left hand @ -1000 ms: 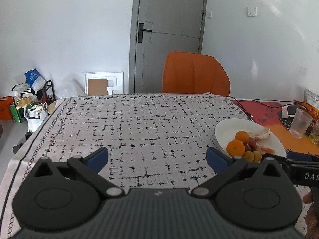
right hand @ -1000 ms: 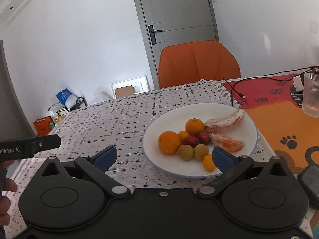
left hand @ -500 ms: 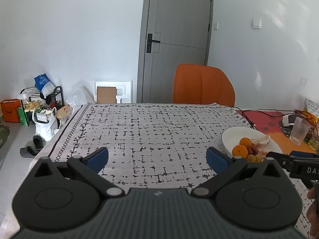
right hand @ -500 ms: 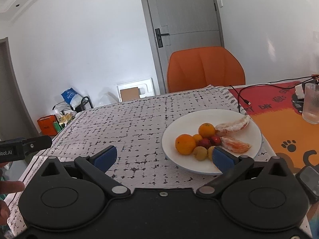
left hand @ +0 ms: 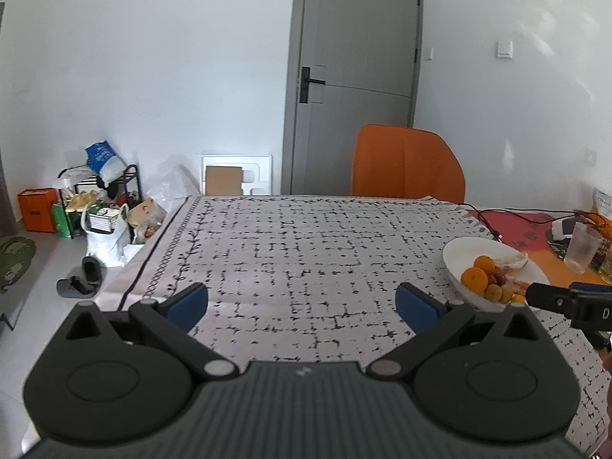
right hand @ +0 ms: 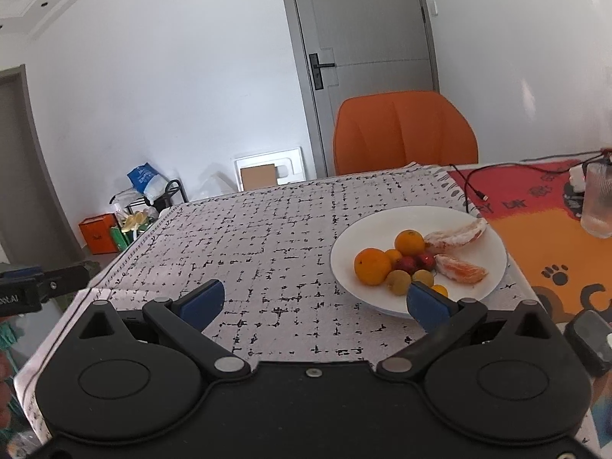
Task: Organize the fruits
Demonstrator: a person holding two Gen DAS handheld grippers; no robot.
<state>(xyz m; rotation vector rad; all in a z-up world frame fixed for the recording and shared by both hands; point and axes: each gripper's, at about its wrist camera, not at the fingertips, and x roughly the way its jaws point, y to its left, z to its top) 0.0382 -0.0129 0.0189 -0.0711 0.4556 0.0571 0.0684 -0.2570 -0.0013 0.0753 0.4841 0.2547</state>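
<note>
Nearest us, our left claw [left hand: 302, 300] and right claw [right hand: 313, 304] both stand wide open, holding nothing, above the patterned tablecloth [right hand: 267, 244]. Just beyond the right claw's right-hand finger [right hand: 428, 306] lies the white plate [right hand: 493, 237] of fruit: oranges [right hand: 371, 266], small red and yellow fruits, peeled segments [right hand: 461, 267]. The left claw is well apart from it. Farther back stands an orange chair [right hand: 405, 130].

A white letter "D" on the black right gripper [left hand: 573, 302] at the frame edge, white letters ending "AI" on the black left gripper [right hand: 23, 294], blurred dark lettering on the red-and-orange mat [right hand: 535, 191], unreadable, orange box [left hand: 36, 210] with a dark mark too small to read
</note>
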